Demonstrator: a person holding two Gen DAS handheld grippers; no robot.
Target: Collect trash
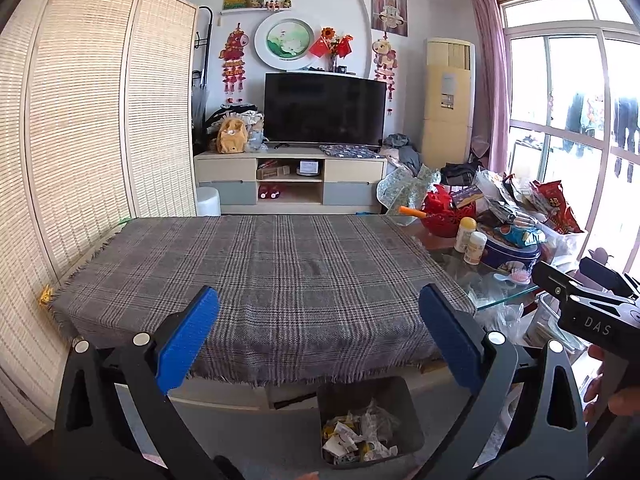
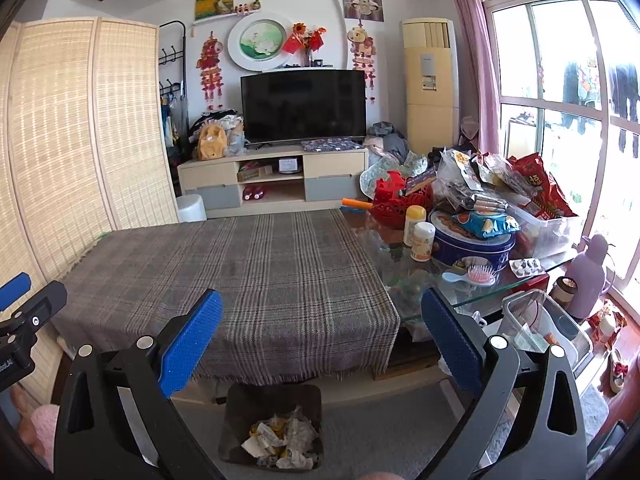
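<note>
A lived-in home sitting room: a television on a low cabinet, festive wall hangings beside it, a folding screen to its left.

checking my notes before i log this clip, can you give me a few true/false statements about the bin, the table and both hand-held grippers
1. The bin on the floor holds crumpled paper and wrappers. True.
2. The left hand-held gripper is shut on a wrapper. False: it is open and holds nothing.
3. The plaid cloth has no loose trash on it. True.
4. The right hand-held gripper is open. True.
5. The television is showing a programme. False: its screen is dark.
</note>
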